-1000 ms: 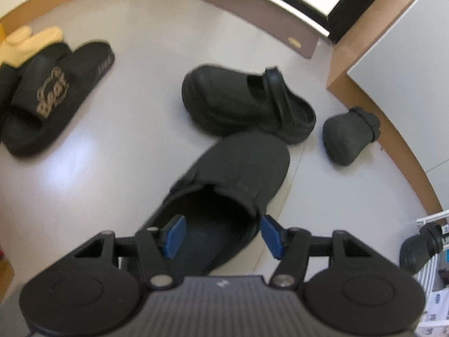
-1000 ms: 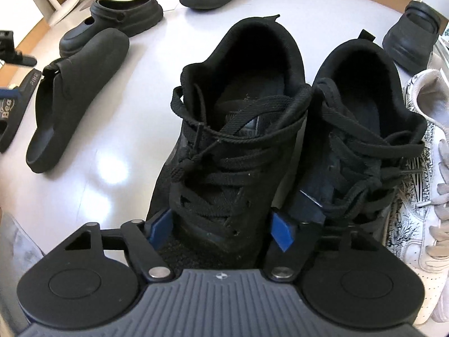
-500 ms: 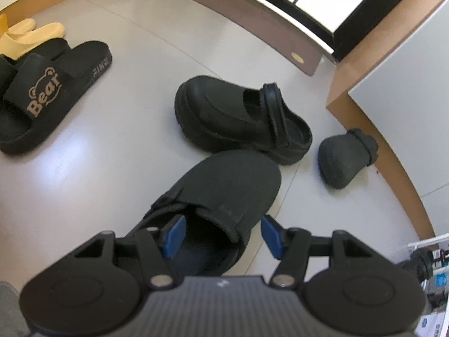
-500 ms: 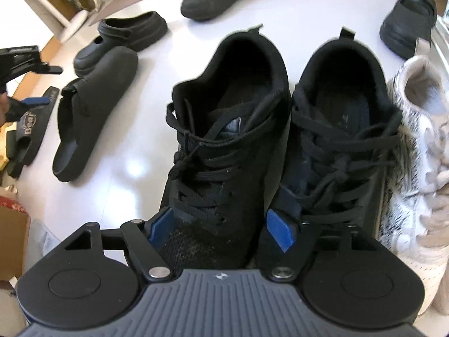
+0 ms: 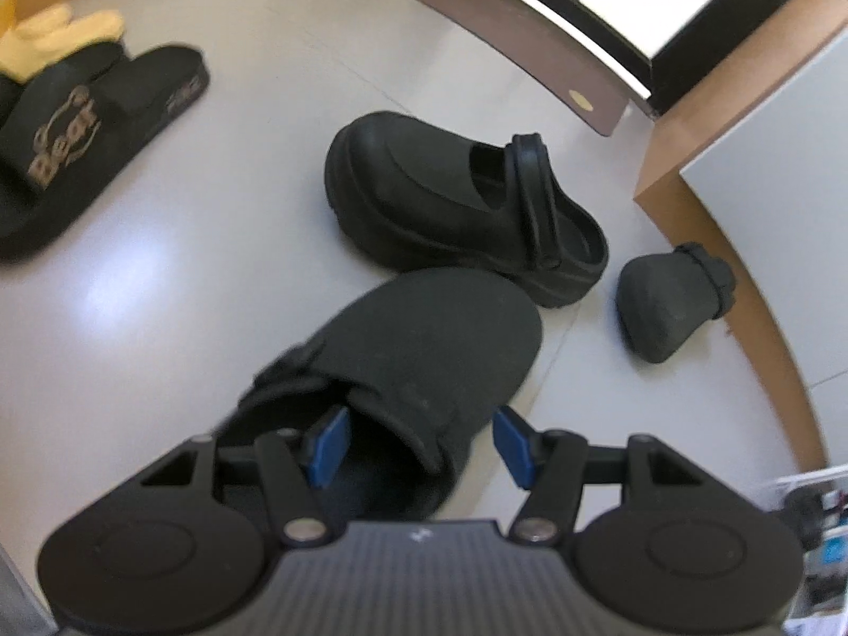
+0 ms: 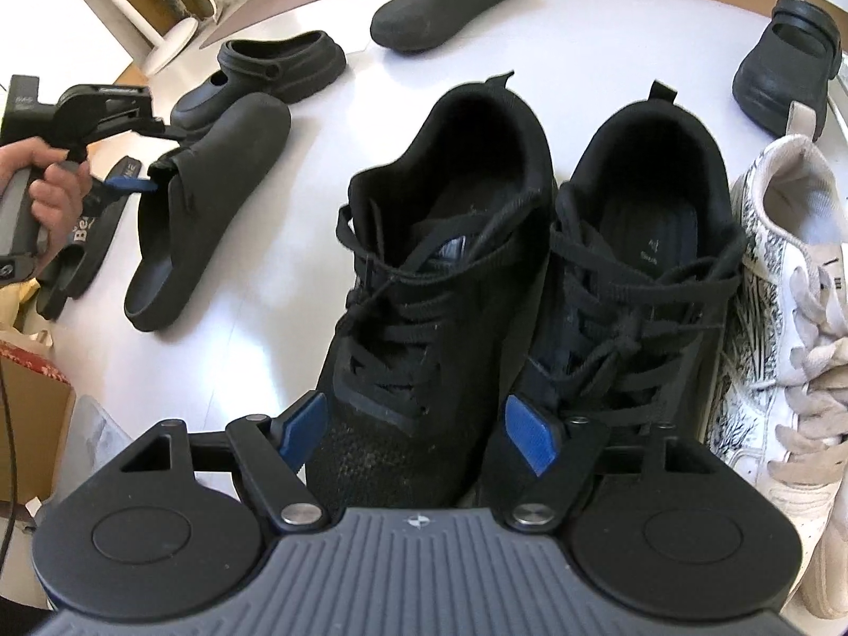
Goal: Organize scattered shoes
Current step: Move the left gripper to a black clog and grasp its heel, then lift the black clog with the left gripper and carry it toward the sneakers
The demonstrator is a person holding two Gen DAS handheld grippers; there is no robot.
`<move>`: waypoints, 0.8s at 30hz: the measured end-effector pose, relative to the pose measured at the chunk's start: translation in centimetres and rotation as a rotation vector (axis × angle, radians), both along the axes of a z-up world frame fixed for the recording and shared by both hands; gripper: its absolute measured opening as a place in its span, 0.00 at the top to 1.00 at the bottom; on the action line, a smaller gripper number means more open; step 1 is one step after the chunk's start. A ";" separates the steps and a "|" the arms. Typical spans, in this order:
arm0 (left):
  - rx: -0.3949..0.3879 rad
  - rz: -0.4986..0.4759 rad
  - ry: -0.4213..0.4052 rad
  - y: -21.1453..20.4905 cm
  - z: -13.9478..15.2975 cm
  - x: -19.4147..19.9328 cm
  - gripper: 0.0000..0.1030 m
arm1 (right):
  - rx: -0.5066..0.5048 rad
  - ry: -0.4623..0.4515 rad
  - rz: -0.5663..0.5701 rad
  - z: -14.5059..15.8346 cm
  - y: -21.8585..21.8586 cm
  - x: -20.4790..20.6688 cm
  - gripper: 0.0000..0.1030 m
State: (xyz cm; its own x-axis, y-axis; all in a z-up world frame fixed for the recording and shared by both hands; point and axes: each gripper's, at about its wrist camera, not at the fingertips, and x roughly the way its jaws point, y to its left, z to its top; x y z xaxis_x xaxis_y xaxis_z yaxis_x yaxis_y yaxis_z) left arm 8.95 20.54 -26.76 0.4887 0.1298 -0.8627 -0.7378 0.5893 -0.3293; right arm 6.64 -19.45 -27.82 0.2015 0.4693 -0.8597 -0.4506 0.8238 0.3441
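Observation:
A dark grey mule (image 5: 424,350) lies on the pale floor right under my left gripper (image 5: 418,445). That gripper is open: its left pad (image 5: 328,445) hangs inside the mule's opening and the right pad stands clear of the outer side. In the right wrist view the left gripper (image 6: 143,180) shows at the heel end of the same mule (image 6: 212,201), held by a hand (image 6: 47,185). My right gripper (image 6: 416,434) is open above the toe of the left of two black lace-up sneakers (image 6: 440,291), which stand side by side.
A black strapped clog (image 5: 461,206) touches the mule's toe, with a second grey mule (image 5: 668,302) by the wooden skirting. A black "Bear" slide (image 5: 79,143) and yellow slippers (image 5: 53,37) lie left. A white sneaker (image 6: 784,318) and another black clog (image 6: 789,69) sit right of the sneakers.
My left gripper has sunk closer to the grey mule, so its left pad now sits in the opening. My right gripper has drawn back from the black sneakers.

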 end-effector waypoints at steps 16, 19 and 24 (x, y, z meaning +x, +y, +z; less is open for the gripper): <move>-0.126 0.030 -0.049 0.3 -1.9 0.7 0.72 | 0.009 0.010 -0.007 -0.3 -0.4 -0.5 0.23; -0.160 0.036 -0.066 0.2 -1.9 0.5 0.77 | 0.008 0.012 -0.008 -0.3 -0.3 -0.5 0.23; -0.258 0.064 -0.081 -0.3 -2.1 -0.3 0.83 | 0.008 0.013 -0.001 -0.4 0.0 -0.5 0.23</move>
